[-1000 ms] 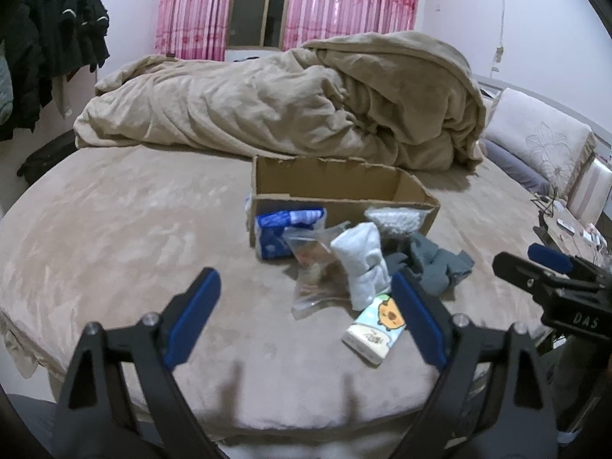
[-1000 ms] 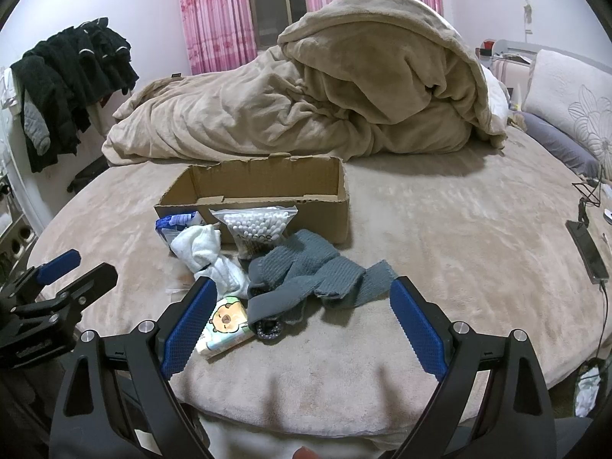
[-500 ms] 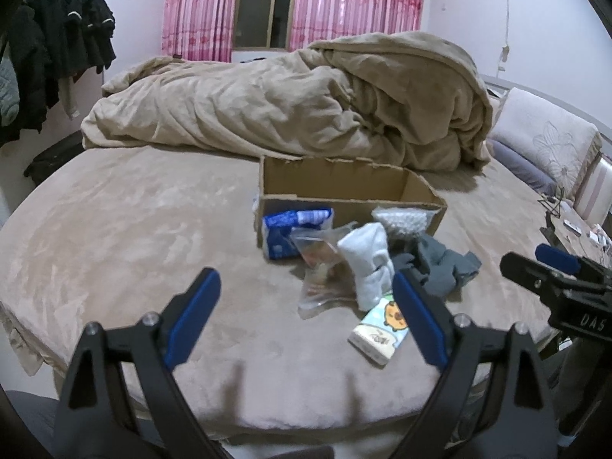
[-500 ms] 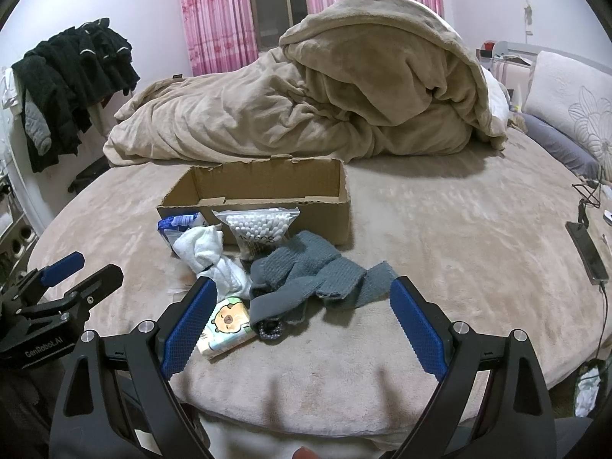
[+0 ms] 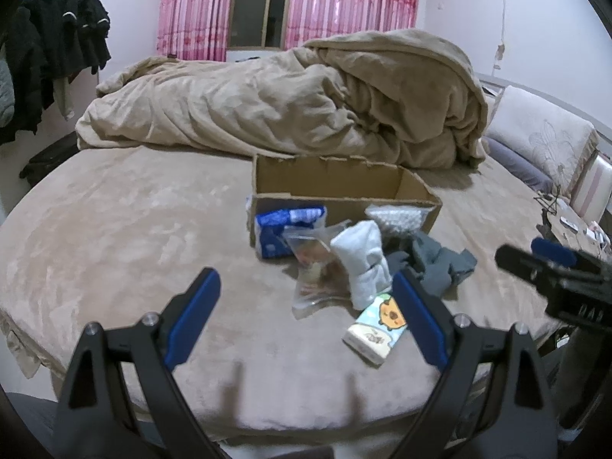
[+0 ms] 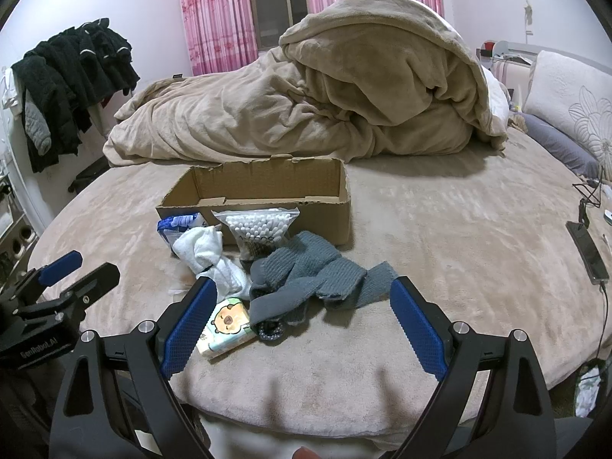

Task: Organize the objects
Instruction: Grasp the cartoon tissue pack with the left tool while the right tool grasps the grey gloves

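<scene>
Cardboard box [image 6: 267,199] sits open on the bed [image 6: 440,237], nothing visible inside. Everything waits in front of it: blue packet [image 5: 285,231], cotton swab bag [image 6: 260,227], white socks [image 5: 363,260], grey cloth [image 6: 313,279], clear pouch [image 5: 313,271], cartoon tissue pack [image 5: 378,325]. Your left gripper [image 5: 306,317] and right gripper [image 6: 302,321] hover short of the pile, fingers spread wide, holding nothing. Sorting looks unstarted.

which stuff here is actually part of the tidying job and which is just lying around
Part of the job: cardboard box, blue tissue pack, cotton swab bag, white socks, grey knit cloth, cartoon tissue pack, clear plastic bag.

Just lying about: beige duvet, dark clothes, phone, pillow.
</scene>
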Demonstrator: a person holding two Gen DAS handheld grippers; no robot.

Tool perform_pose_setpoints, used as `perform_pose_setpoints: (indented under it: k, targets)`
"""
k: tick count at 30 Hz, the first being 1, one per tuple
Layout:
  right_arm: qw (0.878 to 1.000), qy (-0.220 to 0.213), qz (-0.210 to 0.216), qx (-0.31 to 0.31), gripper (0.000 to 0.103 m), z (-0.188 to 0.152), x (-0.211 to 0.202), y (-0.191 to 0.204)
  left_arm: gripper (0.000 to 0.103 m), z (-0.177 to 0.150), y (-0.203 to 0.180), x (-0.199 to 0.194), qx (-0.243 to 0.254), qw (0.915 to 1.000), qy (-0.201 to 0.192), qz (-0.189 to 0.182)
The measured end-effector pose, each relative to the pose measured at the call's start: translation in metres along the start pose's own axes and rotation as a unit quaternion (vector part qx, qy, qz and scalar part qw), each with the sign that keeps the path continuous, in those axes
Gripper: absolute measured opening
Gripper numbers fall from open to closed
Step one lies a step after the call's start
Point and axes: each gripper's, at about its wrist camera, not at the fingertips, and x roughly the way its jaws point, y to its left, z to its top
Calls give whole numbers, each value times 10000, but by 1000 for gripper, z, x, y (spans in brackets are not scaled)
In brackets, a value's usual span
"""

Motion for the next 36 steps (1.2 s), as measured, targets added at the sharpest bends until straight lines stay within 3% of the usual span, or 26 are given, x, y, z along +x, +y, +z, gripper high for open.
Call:
perform_pose_setpoints:
  k: [7,14,17,22,24,26,28,29,32,36]
  targets:
    - [9998,10,-167,-79,94,13,10,-14,92,-9,-11,26,162,9992,257,-257]
    - [9987,497,-65,-17,94,14,56,-36,92,-30,-26,78,235,9926,1055,-551]
    - [9980,637,-10,7,94,9,73,-39,92,-38,-37,92,432,9905,1212,-494]
    - [9960,880,111,82,93,4,101,-43,91,-43,-47,102,602,9894,1170,-607]
    - [9937,1070,277,195,92,2,116,-44,82,-43,-51,106,558,9881,1213,-769]
    - [9915,1216,390,263,80,0,128,-43,72,-45,-58,106,679,9874,1171,-819]
    - [9913,1251,367,163,69,0,134,-40,54,-45,-62,103,721,9864,1150,-924]
    - [9918,1232,324,104,60,0,135,-38,53,-46,-65,103,751,9859,1150,-952]
    - [9913,1178,498,297,49,2,130,-48,48,-48,-69,101,830,9863,1093,-920]
    - [9939,966,454,291,45,3,117,-53,40,-49,-65,99,782,9867,1065,-951]
